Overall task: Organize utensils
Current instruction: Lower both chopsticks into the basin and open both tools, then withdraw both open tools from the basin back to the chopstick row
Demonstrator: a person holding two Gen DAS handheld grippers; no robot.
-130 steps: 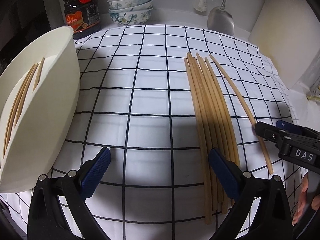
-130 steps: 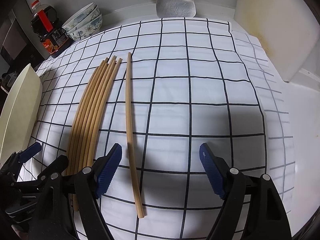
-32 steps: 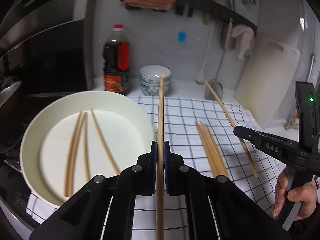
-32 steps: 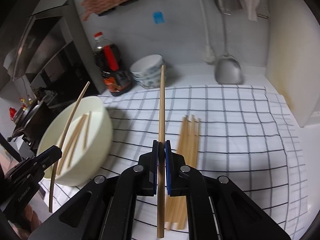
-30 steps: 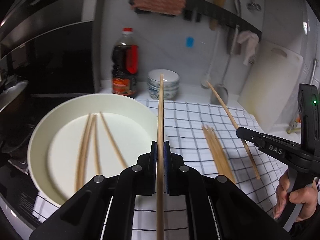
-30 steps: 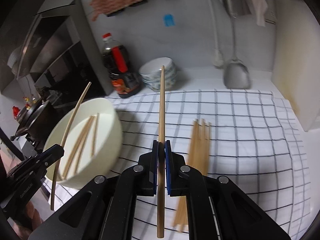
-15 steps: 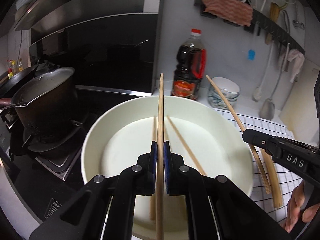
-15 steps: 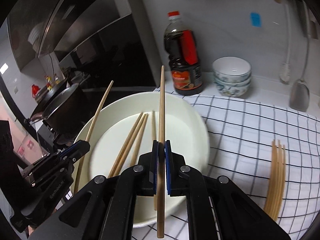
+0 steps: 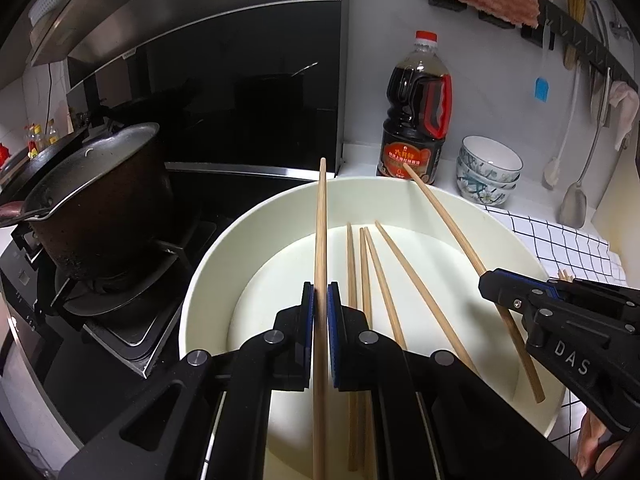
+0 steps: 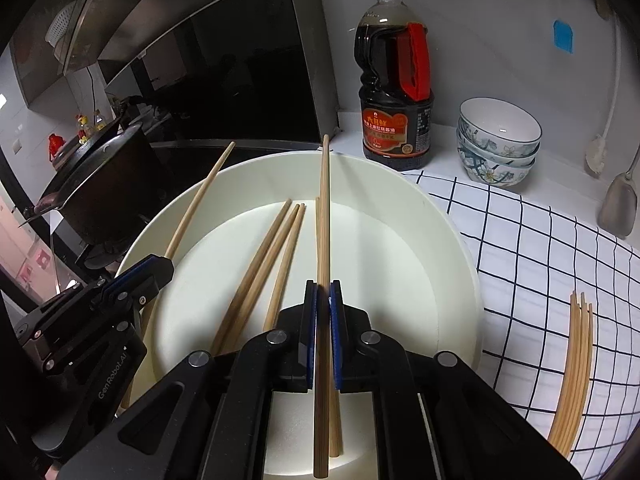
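1. White bowl (image 9: 516, 248) holds four loose chopsticks (image 9: 362, 264).
2. Left gripper (image 9: 318, 312) pinches one chopstick (image 9: 320, 220) above the bowl.
3. Right gripper (image 10: 323, 312) pinches another (image 10: 323, 208).
4. More chopsticks (image 10: 576, 364) lie on the checked cloth (image 10: 540, 248).

The right gripper (image 10: 323, 300) clamped a chopstick (image 10: 323, 216) above a white bowl (image 10: 448, 240) holding loose chopsticks (image 10: 256, 264), while the left gripper (image 10: 158, 266) gripped another chopstick (image 10: 200, 200) over its rim; a bundle of chopsticks (image 10: 576, 364) lay on the checked cloth (image 10: 540, 248).
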